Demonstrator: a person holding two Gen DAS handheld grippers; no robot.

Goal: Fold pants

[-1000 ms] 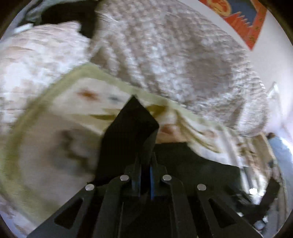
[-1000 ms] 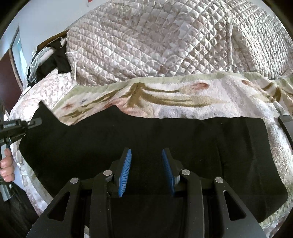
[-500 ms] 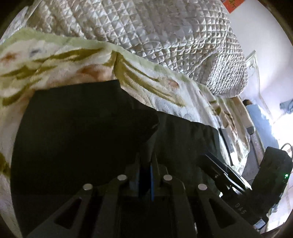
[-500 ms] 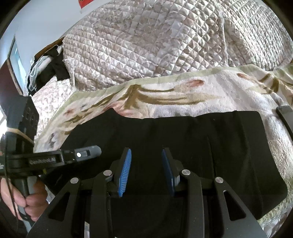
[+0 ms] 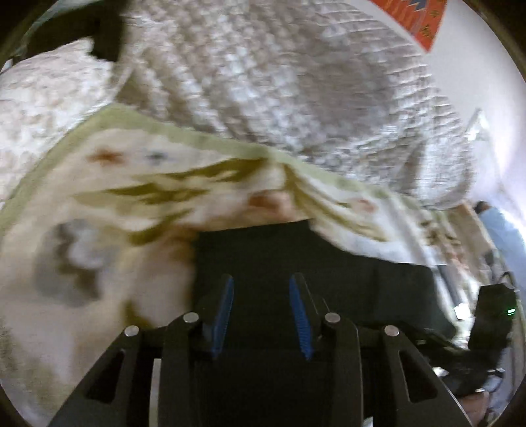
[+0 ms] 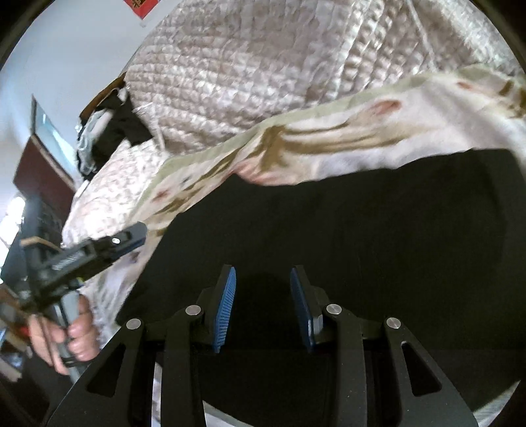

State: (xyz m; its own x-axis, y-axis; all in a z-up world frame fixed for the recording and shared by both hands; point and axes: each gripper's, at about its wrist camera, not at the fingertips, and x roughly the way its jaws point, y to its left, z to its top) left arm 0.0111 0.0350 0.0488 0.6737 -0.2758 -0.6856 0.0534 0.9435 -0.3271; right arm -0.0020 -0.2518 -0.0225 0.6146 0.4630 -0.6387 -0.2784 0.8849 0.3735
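The black pants [image 6: 345, 230] lie folded flat on a cream floral blanket [image 6: 361, 124]. They also show in the left wrist view [image 5: 279, 259]. My left gripper [image 5: 261, 289] is open and empty, just over the left edge of the pants. It also shows in the right wrist view [image 6: 130, 238], held in a hand at the left. My right gripper [image 6: 263, 282] is open and empty, low over the pants' near part.
A quilted beige bedspread [image 6: 263, 65] rises behind the blanket. Dark clothes [image 6: 121, 124] are piled at the far left of the bed. A wall with a red hanging [image 5: 424, 19] stands behind. The right gripper's body [image 5: 490, 322] is at the right.
My left gripper carried the pant end over to the right, let go of it and opened, then drew back left. The pants now lie folded shorter. My right gripper stayed open.
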